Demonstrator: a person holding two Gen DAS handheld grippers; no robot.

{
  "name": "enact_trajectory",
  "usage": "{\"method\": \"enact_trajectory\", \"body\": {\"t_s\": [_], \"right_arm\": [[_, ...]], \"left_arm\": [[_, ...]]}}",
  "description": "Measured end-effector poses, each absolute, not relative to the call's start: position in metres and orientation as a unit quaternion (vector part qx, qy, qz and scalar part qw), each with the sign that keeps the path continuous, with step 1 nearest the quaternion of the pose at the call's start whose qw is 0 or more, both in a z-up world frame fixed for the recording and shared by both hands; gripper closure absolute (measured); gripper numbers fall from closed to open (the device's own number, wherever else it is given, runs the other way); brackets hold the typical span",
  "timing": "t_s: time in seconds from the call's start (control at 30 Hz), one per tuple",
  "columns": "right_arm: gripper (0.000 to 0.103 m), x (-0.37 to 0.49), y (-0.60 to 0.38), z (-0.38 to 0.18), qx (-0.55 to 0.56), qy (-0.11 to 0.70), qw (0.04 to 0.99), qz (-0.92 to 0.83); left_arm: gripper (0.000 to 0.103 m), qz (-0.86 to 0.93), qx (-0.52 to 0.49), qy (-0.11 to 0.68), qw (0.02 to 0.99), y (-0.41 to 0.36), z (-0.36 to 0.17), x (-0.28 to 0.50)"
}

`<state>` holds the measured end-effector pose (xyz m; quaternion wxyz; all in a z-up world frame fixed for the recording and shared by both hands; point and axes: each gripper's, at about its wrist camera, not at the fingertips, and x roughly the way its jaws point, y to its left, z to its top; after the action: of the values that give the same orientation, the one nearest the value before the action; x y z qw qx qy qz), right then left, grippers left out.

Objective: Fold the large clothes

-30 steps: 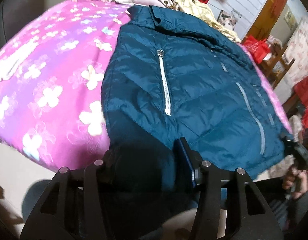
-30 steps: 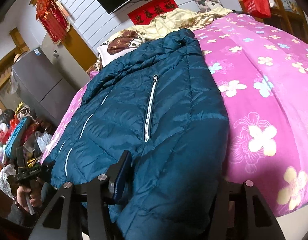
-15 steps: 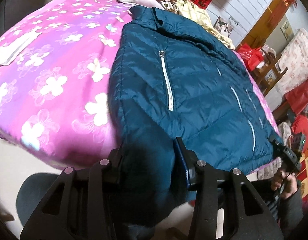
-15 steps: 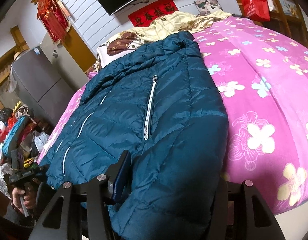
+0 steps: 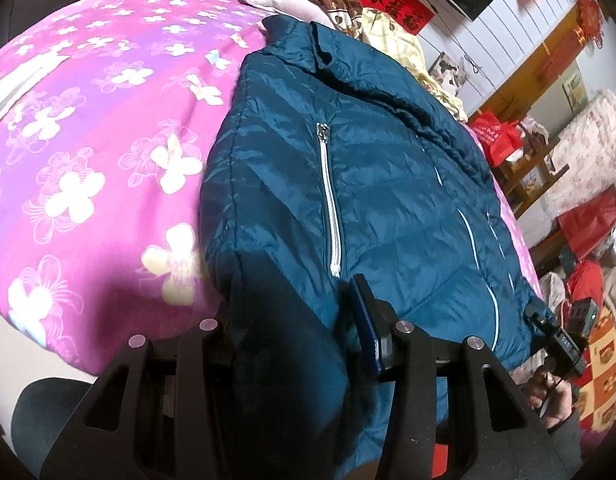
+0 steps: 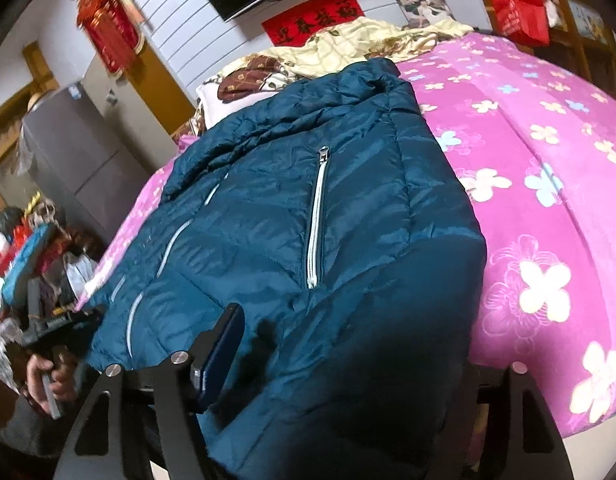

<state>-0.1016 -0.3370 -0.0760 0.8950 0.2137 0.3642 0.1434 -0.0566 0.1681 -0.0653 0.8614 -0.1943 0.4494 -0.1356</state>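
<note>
A dark teal puffer jacket (image 5: 372,184) lies front up on a pink flowered bedspread (image 5: 88,152), collar toward the headboard, with silver pocket zippers. My left gripper (image 5: 292,332) is shut on the jacket's hem corner at the bed's near edge. My right gripper (image 6: 348,364) is shut on the other hem corner of the jacket (image 6: 308,208). Only one blue pad (image 6: 224,344) of the right gripper shows; cloth covers the other. Each gripper shows in the other's view at the frame edge.
Pillows and a yellow checked blanket (image 6: 348,44) are piled at the head of the bed. A grey fridge (image 6: 76,160) and floor clutter stand on one side. Wooden shelves with red bags (image 5: 504,140) stand on the other side.
Both grippers have stayed shut on the hem and lifted and pulled it slightly toward me. More of the bed and the wall now shows in both views.
</note>
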Motion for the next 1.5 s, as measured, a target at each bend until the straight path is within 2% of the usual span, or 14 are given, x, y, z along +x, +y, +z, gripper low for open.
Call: {"method": "enact_trajectory", "body": {"t_s": [0.1, 0.13, 0.17, 0.27, 0.33, 0.5, 0.7, 1.03, 1.27, 1.5], "right_arm": [[0.057, -0.099, -0.338, -0.075, 0.22, 0.363, 0.895, 0.136], [0.067, -0.099, -0.337, -0.072, 0.212, 0.36, 0.898, 0.135], [0.075, -0.101, -0.336, -0.069, 0.202, 0.355, 0.903, 0.13], [0.085, -0.114, -0.335, -0.056, 0.187, 0.333, 0.915, 0.13], [0.087, -0.125, -0.333, -0.047, 0.176, 0.318, 0.922, 0.13], [0.089, -0.151, -0.325, -0.025, 0.145, 0.289, 0.94, 0.105], [0.089, -0.19, -0.321, 0.007, 0.133, 0.25, 0.954, 0.097], [0.089, -0.265, -0.323, 0.054, 0.139, 0.189, 0.965, 0.117], [0.089, -0.291, -0.324, 0.078, 0.149, 0.156, 0.968, 0.125], [0.089, -0.274, -0.327, 0.089, 0.152, 0.156, 0.969, 0.115]], "left_arm": [[0.062, -0.131, -0.184, 0.449, 0.865, 0.165, -0.064, -0.06], [0.079, -0.122, -0.177, 0.454, 0.865, 0.165, -0.065, -0.062], [0.087, -0.118, -0.177, 0.455, 0.865, 0.166, -0.065, -0.064], [0.093, -0.117, -0.19, 0.442, 0.869, 0.172, -0.059, -0.072], [0.094, -0.116, -0.183, 0.435, 0.874, 0.171, -0.051, -0.078], [0.095, -0.123, -0.173, 0.405, 0.889, 0.175, -0.026, -0.101], [0.095, -0.138, -0.235, 0.358, 0.893, 0.207, 0.005, -0.136], [0.095, -0.148, -0.249, 0.272, 0.917, 0.224, 0.052, -0.197], [0.095, -0.152, -0.251, 0.237, 0.926, 0.227, 0.079, -0.211], [0.095, -0.117, -0.212, 0.228, 0.943, 0.209, 0.104, -0.181]]}}
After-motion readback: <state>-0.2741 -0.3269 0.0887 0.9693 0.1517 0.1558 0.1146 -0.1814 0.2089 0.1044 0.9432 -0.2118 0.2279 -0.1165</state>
